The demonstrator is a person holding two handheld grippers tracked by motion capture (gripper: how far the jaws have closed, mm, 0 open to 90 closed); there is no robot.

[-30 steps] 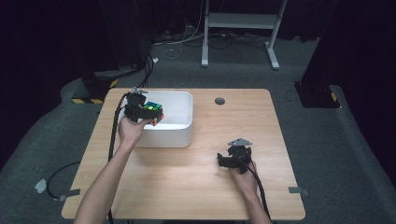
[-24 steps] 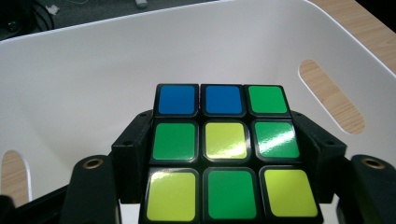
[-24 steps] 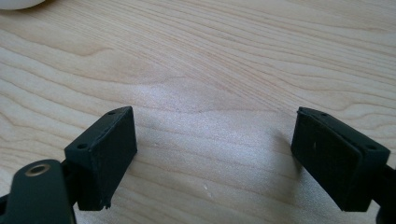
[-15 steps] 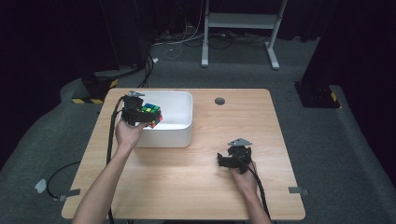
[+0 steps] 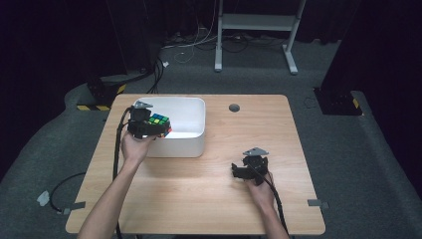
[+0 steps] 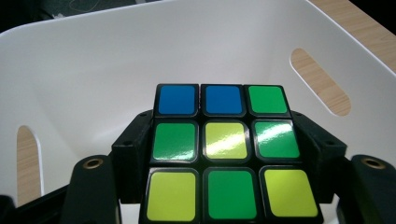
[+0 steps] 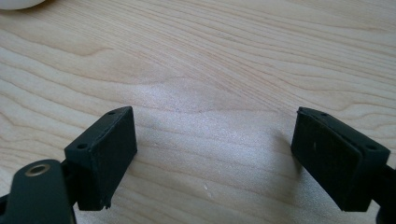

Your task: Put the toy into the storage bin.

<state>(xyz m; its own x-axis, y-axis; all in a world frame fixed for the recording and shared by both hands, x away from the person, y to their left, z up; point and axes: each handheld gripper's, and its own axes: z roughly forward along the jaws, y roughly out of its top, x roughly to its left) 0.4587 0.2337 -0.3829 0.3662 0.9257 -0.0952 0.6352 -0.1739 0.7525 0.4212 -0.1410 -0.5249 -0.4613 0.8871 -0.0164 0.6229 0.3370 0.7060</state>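
My left fingers (image 6: 224, 154) clamp the cube (image 6: 224, 154) by its flat sides over the bin (image 5: 191, 112): rigid, light, slick. Right fingers (image 7: 215, 154) gape empty.

The white bin (image 5: 186, 142) stands at the table's (image 5: 199, 199) far left; the remaining tabletop lies open.

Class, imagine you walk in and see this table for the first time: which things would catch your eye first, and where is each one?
The puzzle cube stands out first, its green, yellow and blue stickers clamped in the left gripper over the left side of the white bin. Next is the right gripper, low over bare wooden table at the right, jaws wide apart with nothing between them.
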